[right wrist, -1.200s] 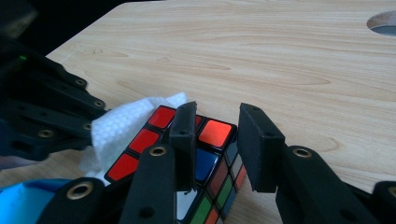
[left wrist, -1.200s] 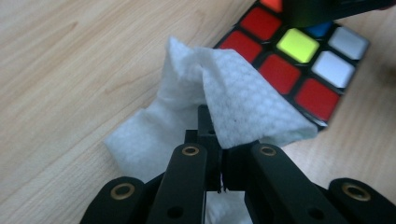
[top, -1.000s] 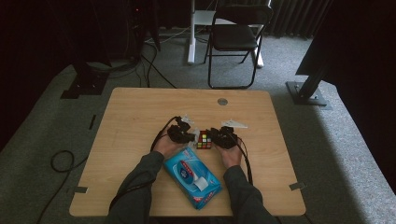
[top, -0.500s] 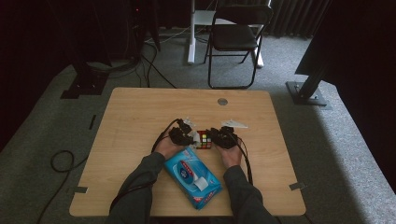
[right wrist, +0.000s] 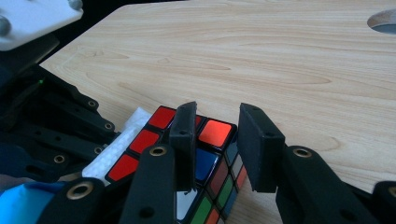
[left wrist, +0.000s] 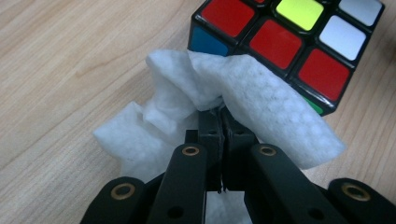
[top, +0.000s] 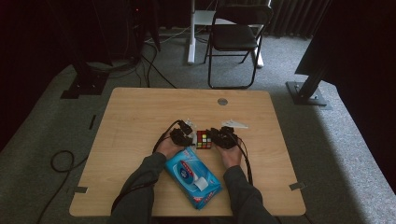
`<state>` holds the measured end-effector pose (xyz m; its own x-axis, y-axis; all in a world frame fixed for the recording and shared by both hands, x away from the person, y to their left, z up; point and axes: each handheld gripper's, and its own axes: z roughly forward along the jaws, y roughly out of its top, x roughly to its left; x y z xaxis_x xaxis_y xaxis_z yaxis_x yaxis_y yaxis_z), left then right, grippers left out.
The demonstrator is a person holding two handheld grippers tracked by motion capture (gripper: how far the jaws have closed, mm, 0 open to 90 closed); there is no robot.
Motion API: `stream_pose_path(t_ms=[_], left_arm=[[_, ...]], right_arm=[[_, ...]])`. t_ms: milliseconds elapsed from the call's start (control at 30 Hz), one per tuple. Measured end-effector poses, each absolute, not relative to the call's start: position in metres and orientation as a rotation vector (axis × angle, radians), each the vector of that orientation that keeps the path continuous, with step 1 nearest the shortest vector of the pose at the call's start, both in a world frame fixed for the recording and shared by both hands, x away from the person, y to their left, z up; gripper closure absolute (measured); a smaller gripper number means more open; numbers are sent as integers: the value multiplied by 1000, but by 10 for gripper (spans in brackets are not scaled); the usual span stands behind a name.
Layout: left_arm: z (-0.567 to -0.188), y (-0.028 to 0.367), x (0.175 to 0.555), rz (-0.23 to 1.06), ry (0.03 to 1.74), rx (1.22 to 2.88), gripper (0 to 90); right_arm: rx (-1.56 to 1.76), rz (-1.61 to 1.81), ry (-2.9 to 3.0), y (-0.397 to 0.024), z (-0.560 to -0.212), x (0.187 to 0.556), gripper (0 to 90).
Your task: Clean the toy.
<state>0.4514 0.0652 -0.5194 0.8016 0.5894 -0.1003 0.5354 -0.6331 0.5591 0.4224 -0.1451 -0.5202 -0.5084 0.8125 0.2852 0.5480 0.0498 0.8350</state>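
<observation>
A Rubik's cube (top: 203,139) with a mostly red top rests on the wooden table (top: 140,116) between my two grippers. My left gripper (top: 191,136) is shut on a crumpled white wipe (left wrist: 252,93), which lies against the near corner of the cube (left wrist: 289,42). Its jaws (left wrist: 219,116) meet with the wipe pinched at their tips. My right gripper (top: 213,137) comes in from the other side and is shut on the cube (right wrist: 215,133), one pad on the top face and the other down the side (right wrist: 219,121). In the right gripper view the wipe (right wrist: 116,144) shows beside the left gripper (right wrist: 51,130).
A blue pack of wet wipes (top: 194,177) lies between the forearms near the front edge. A round cable hole (top: 222,101) sits at the table's back. A folding chair (top: 236,35) and stand bases are on the carpet beyond.
The left gripper with the wipe has shifted slightly against the cube. The right gripper and the cube have stayed put.
</observation>
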Motion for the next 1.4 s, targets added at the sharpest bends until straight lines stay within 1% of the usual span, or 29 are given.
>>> stream_pose_path(t_ms=[133, 267, 467, 633, 700, 967, 1200, 1400], left_arm=[[-515, 69, 449, 122, 834, 2361, 883], [-507, 72, 445, 132, 802, 2347, 882], [-499, 77, 440, 133, 755, 2337, 881], [-497, 78, 437, 106, 720, 2337, 877], [-498, 76, 436, 115, 711, 2343, 877], [-507, 72, 438, 116, 739, 2375, 879], [-516, 74, 448, 34, 792, 2347, 880], [-524, 73, 451, 35, 828, 2347, 885]], right_arm=[[1384, 1442, 2066, -145, -520, 422, 681], [1387, 1444, 2064, -145, -520, 422, 681], [1389, 1445, 2063, -145, -521, 422, 681], [1386, 1447, 2064, -146, -521, 422, 680], [1386, 1448, 2064, -146, -521, 422, 681], [1385, 1448, 2064, -146, -521, 422, 681], [1386, 1450, 2064, -146, -521, 422, 680], [1387, 1451, 2063, -146, -521, 422, 680]])
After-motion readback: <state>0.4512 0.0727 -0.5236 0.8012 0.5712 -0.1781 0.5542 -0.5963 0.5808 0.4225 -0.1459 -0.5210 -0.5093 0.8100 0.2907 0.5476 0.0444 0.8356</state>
